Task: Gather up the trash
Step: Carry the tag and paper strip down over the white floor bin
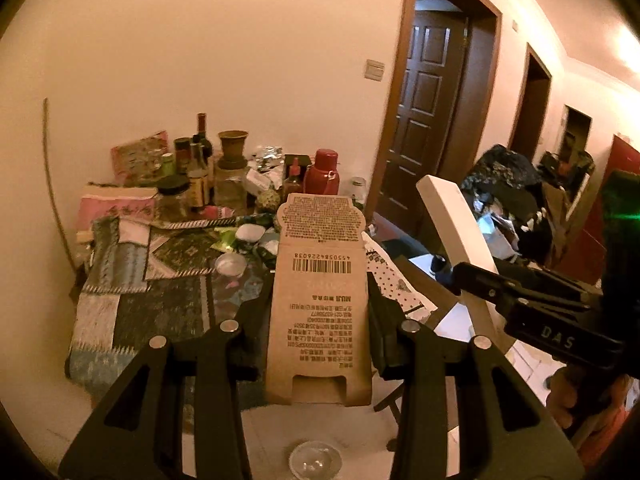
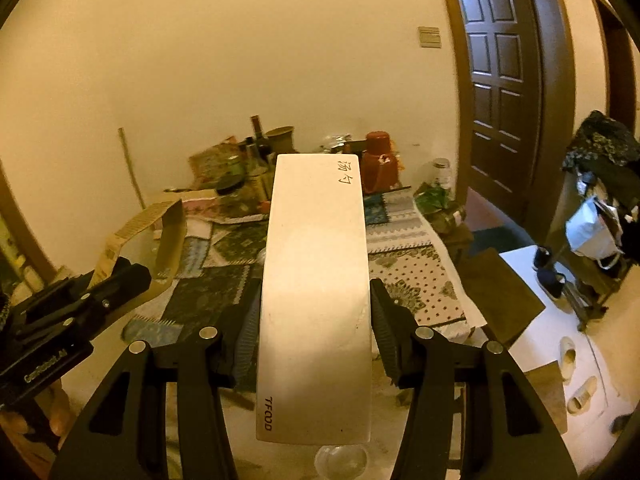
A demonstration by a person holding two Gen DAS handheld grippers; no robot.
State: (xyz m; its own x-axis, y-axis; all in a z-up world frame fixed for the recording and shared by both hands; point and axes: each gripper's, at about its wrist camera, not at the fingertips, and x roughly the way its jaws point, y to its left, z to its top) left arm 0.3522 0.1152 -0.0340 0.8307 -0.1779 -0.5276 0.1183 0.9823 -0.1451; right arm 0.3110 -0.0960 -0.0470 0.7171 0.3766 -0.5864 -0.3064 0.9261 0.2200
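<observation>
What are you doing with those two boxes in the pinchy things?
A person is collecting trash with a gripper in each hand. The left gripper is clamped on a flattened brown cardboard package printed with a barcode. The right gripper is clamped on a long white box with handwriting near its far end. Both are held up in the air in front of a cluttered table that holds bottles, jars and a red thermos.
</observation>
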